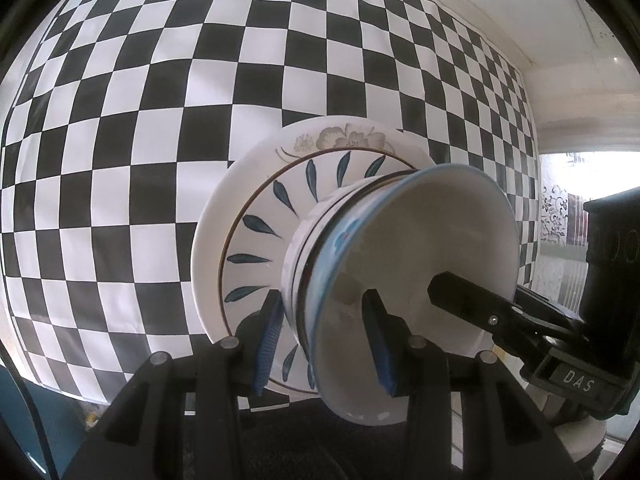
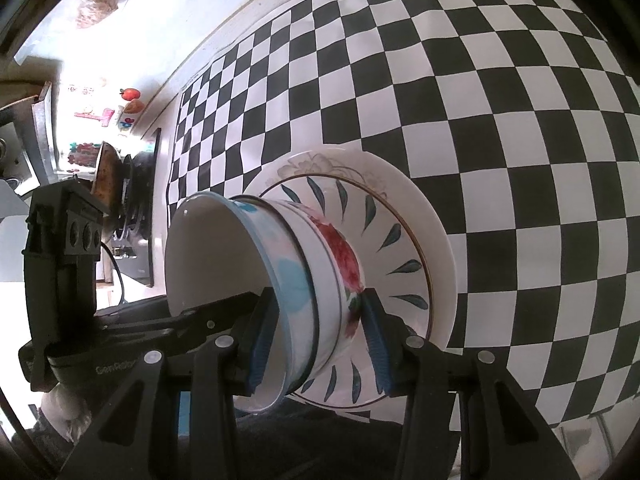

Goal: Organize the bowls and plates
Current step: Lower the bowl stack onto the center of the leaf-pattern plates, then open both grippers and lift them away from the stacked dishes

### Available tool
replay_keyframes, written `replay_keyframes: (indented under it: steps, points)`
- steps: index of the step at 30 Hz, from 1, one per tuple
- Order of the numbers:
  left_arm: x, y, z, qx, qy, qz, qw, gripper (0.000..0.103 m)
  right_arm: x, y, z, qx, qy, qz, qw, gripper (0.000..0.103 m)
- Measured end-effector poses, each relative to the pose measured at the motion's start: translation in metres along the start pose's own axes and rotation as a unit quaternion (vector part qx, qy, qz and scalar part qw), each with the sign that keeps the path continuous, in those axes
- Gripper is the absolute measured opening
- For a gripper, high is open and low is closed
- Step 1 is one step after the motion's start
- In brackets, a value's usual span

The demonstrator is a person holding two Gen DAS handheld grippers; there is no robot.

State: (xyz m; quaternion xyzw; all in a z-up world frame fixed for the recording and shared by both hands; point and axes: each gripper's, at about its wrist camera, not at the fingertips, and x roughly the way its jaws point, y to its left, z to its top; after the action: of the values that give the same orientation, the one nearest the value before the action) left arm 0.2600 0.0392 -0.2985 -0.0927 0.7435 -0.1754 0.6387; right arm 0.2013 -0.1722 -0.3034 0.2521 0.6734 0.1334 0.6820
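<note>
A stack stands on the checkered cloth (image 1: 160, 120): a large white plate with grey flowers (image 1: 344, 138), on it a plate with blue leaf marks (image 1: 256, 224), then a red-flowered bowl (image 2: 340, 264) with a blue-patterned bowl (image 1: 420, 240) nested in it. My left gripper (image 1: 324, 344) straddles the rims of the nested bowls, one pad (image 1: 268, 344) outside, one inside. My right gripper (image 2: 316, 344) straddles the same bowls from the other side (image 2: 280, 280). Both sets of jaws stand apart around the bowl walls; contact is unclear.
The checkered cloth (image 2: 480, 120) covers the table around the stack. The other gripper's body shows at the right edge of the left wrist view (image 1: 560, 340). A stove with pans (image 2: 124, 184) lies beyond the table's end.
</note>
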Motion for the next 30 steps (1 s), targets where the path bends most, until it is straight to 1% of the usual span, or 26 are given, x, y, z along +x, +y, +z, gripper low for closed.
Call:
replay_keyframes:
  steps: [2,4,5,6,8,9,10,11,12,13,14,15,16,17,18,19,20,21,23,25,28,30]
  points:
    - [-0.001,-0.001,-0.001,0.005,-0.001,0.004,1.0,0.037,-0.001,0.002,-0.002,0.0,-0.006,-0.009,1.0,0.045]
    - [-0.002,-0.002,-0.004,0.009,-0.001,0.015,0.9998,0.037,-0.004,0.003,-0.005,-0.001,-0.012,-0.026,1.0,0.045]
    - [-0.004,-0.002,-0.005,0.011,-0.003,0.02,0.9997,0.038,-0.006,0.004,-0.007,-0.002,-0.019,-0.04,0.999,0.045]
    - [-0.007,-0.002,-0.007,0.015,-0.009,0.032,0.9993,0.039,-0.009,0.004,-0.01,0.001,-0.026,-0.049,0.998,0.045]
    - [-0.012,-0.003,-0.011,0.02,-0.018,0.043,0.9987,0.039,-0.016,0.004,-0.015,0.007,-0.037,-0.059,0.998,0.046]
    - [-0.016,-0.003,-0.013,0.025,-0.023,0.048,0.9982,0.039,-0.019,0.004,-0.018,0.01,-0.042,-0.064,0.997,0.052]
    - [-0.019,-0.003,-0.015,0.029,-0.028,0.054,0.9977,0.039,-0.024,0.004,-0.023,0.014,-0.053,-0.068,0.996,0.056]
    - [-0.026,-0.004,-0.018,0.037,-0.04,0.063,0.9965,0.039,-0.029,0.006,-0.027,0.014,-0.065,-0.074,0.995,0.064]
    - [-0.031,-0.005,-0.021,0.044,-0.05,0.069,0.9953,0.039,-0.034,0.008,-0.031,0.012,-0.075,-0.082,0.994,0.076]
    - [-0.035,-0.005,-0.023,0.049,-0.057,0.073,0.9945,0.04,-0.04,0.011,-0.036,0.009,-0.085,-0.091,0.992,0.083]
    - [-0.042,-0.007,-0.028,0.056,-0.067,0.079,0.9931,0.042,-0.046,0.015,-0.042,0.005,-0.096,-0.097,0.991,0.096]
    - [-0.048,-0.008,-0.033,0.061,-0.076,0.085,0.9916,0.045,-0.052,0.018,-0.048,0.0,-0.105,-0.104,0.989,0.101]
    - [-0.053,-0.01,-0.037,0.065,-0.084,0.086,0.9906,0.045,-0.06,0.025,-0.056,-0.009,-0.118,-0.118,0.986,0.102]
    - [-0.058,-0.011,-0.042,0.068,-0.094,0.087,0.9894,0.048,-0.066,0.03,-0.063,-0.016,-0.129,-0.123,0.984,0.102]
    - [-0.068,-0.014,-0.05,0.075,-0.115,0.096,0.9858,0.062,-0.073,0.036,-0.07,-0.022,-0.142,-0.129,0.981,0.102]
    - [-0.075,-0.016,-0.057,0.082,-0.131,0.105,0.9823,0.072,-0.081,0.042,-0.079,-0.028,-0.158,-0.135,0.978,0.102]
    - [-0.079,-0.018,-0.061,0.086,-0.142,0.109,0.9801,0.087,-0.087,0.047,-0.086,-0.03,-0.169,-0.135,0.976,0.102]
    - [-0.089,-0.021,-0.071,0.088,-0.161,0.112,0.9767,0.09,-0.095,0.05,-0.095,-0.033,-0.181,-0.134,0.974,0.102]
    - [-0.101,-0.027,-0.085,0.092,-0.188,0.119,0.9705,0.09,-0.109,0.058,-0.113,-0.04,-0.207,-0.131,0.969,0.103]
    - [-0.114,-0.032,-0.105,0.093,-0.216,0.123,0.9642,0.09,-0.121,0.066,-0.131,-0.054,-0.228,-0.139,0.962,0.103]
    - [-0.125,-0.037,-0.13,0.083,-0.236,0.12,0.9609,0.09,-0.139,0.076,-0.162,-0.071,-0.255,-0.157,0.951,0.103]
    - [-0.135,-0.039,-0.152,0.072,-0.256,0.111,0.9577,0.09,-0.15,0.084,-0.182,-0.088,-0.269,-0.172,0.944,0.103]
